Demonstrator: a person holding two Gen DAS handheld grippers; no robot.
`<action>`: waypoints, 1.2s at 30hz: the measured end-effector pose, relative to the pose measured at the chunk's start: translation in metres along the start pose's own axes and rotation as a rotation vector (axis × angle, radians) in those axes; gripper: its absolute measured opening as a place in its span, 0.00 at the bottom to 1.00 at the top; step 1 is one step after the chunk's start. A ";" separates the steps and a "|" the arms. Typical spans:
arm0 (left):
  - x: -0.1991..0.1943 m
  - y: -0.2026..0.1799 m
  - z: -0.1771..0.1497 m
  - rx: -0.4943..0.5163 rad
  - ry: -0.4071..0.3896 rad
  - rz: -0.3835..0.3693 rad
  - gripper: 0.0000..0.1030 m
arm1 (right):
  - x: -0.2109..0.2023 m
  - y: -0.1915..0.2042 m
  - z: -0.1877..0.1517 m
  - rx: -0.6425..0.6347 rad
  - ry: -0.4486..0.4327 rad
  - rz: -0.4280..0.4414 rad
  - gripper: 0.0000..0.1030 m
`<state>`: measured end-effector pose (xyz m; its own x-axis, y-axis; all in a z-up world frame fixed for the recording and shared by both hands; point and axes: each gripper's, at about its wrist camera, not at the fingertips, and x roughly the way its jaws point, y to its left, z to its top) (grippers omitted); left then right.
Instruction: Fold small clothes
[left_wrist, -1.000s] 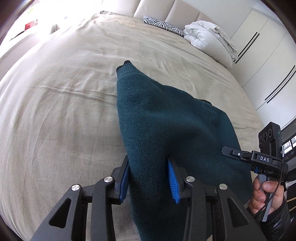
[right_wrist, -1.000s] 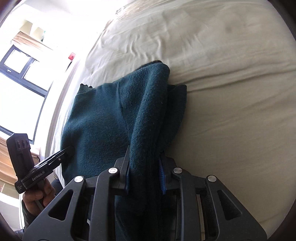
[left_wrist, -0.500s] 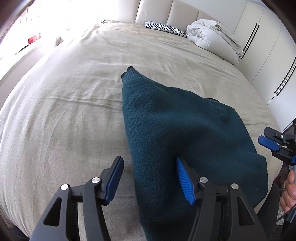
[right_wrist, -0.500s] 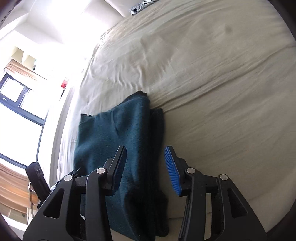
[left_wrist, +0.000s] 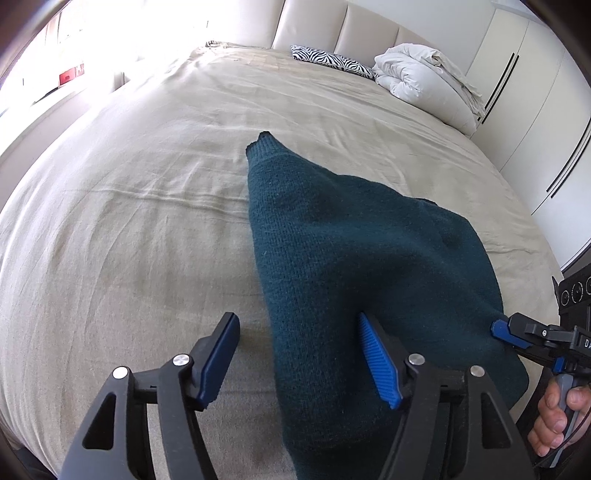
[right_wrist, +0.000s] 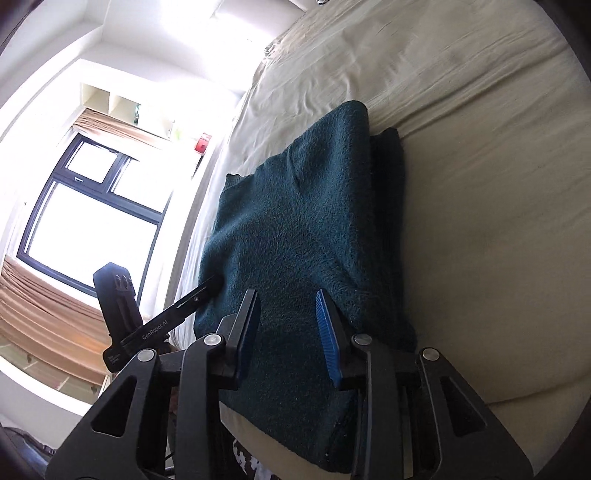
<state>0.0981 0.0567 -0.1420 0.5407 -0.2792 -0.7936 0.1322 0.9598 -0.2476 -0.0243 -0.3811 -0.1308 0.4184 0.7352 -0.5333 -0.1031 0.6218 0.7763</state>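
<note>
A dark teal knitted sweater (left_wrist: 354, 251) lies folded on the beige bed (left_wrist: 129, 221) near its front edge, one cuffed sleeve end pointing toward the headboard. My left gripper (left_wrist: 299, 354) is open over the sweater's near left edge and holds nothing. My right gripper (right_wrist: 286, 325) is open just above the sweater's (right_wrist: 295, 229) near end and holds nothing. The right gripper also shows at the right of the left wrist view (left_wrist: 524, 339), beside the sweater's right corner. The left gripper shows in the right wrist view (right_wrist: 207, 288), touching the sweater's left edge.
A zebra-print pillow (left_wrist: 332, 61) and a bundled white duvet (left_wrist: 424, 85) lie at the headboard. White wardrobe doors (left_wrist: 535, 110) stand to the right of the bed. A window (right_wrist: 92, 206) with curtains is on the far side. The bed's front edge (right_wrist: 517, 398) is close.
Both grippers opened and let go of the sweater, which now lies flat on the bed. Both drew back a little toward the front edge.
</note>
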 end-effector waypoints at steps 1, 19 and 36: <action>0.000 0.001 0.000 -0.005 -0.001 -0.002 0.68 | -0.004 0.002 0.003 -0.006 -0.003 -0.009 0.28; -0.001 0.006 0.000 -0.032 -0.015 -0.010 0.79 | 0.040 -0.017 0.113 0.067 -0.082 -0.091 0.43; -0.075 -0.019 -0.039 0.044 -0.208 0.003 0.79 | -0.002 0.024 -0.009 -0.126 -0.042 -0.092 0.51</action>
<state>0.0226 0.0587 -0.0991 0.7000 -0.2688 -0.6616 0.1638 0.9622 -0.2175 -0.0356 -0.3653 -0.1137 0.4689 0.6628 -0.5838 -0.1735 0.7172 0.6750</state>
